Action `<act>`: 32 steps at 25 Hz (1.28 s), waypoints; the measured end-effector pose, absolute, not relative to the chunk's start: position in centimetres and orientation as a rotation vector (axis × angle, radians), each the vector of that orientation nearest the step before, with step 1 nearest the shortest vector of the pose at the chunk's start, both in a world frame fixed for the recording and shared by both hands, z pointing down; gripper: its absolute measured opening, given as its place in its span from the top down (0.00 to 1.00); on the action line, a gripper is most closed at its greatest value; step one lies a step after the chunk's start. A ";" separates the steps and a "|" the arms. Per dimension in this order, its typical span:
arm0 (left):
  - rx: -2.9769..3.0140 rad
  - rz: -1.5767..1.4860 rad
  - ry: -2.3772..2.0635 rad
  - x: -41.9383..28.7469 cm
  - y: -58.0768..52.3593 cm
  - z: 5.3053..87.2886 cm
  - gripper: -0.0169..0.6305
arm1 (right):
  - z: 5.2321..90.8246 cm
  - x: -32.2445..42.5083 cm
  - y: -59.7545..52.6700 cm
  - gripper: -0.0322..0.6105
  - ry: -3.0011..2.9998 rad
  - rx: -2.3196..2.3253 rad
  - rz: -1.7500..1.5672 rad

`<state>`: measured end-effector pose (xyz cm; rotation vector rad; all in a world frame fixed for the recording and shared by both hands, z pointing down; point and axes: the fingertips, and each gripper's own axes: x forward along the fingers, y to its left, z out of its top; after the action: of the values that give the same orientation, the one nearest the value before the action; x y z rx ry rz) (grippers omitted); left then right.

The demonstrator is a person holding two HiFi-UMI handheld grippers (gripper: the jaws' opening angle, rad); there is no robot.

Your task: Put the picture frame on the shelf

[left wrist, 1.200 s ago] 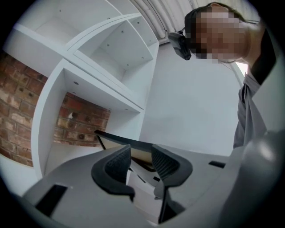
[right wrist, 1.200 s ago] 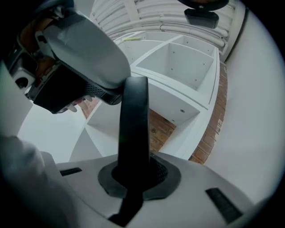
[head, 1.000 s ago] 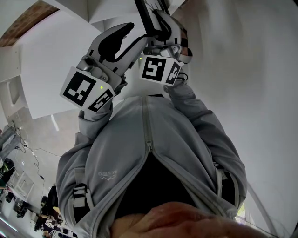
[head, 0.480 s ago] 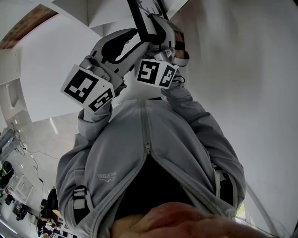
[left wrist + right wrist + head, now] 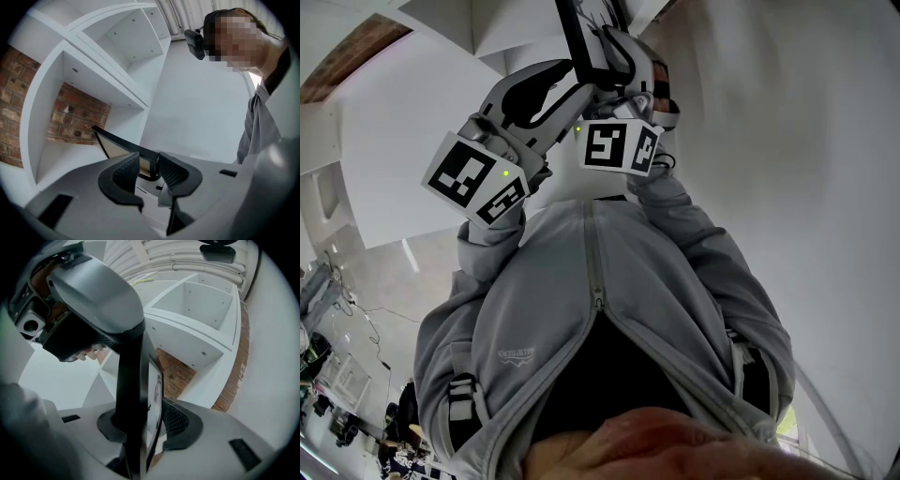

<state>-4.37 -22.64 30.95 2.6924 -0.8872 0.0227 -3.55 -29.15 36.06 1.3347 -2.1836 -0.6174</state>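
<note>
Right gripper (image 5: 144, 422) fingers (image 5: 177, 420), earlier clamped, opening round picture frame (image 5: 130, 380); top cropped.

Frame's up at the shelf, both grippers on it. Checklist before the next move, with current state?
1. Frame between the left gripper's jaws: ok. One corner sits between them.
2. Left grip firm: not ok. The jaws are closing, but a gap shows beside one pad.
3. Right gripper clear of the frame: not ok. Its jaws are opening, with the frame between them.
4. Frame resting on the shelf: cannot tell. Its bottom edge is hidden.
5. Shelf ahead: ok. A brick-backed bay shows just past the frame in the left gripper view.
</note>
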 end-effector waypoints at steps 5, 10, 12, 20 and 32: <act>2.685 0.010 -0.899 -4.7 -22.9 31.0 0.78 | 37.2 -3.1 -28.8 0.67 -2.267 1.310 -0.528; 2.670 0.005 -0.919 -5.2 -23.0 31.2 0.79 | 38.3 -2.2 -28.1 0.60 -2.423 1.298 -0.366; 2.666 0.001 -0.924 -5.4 -23.2 31.3 0.79 | 38.5 -1.7 -27.9 0.58 -2.477 1.303 -0.320; 2.656 -0.002 -0.925 -5.6 -23.4 31.9 0.79 | 41.9 2.3 -26.4 0.54 -2.677 1.287 0.042; 2.626 0.025 -0.969 -6.4 -23.8 32.5 0.80 | 41.0 2.4 -25.6 0.54 -2.973 1.117 0.338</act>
<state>-6.45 -23.81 32.45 2.6263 -0.9693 0.0252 2.45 -25.63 40.95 1.1173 -2.9726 0.3384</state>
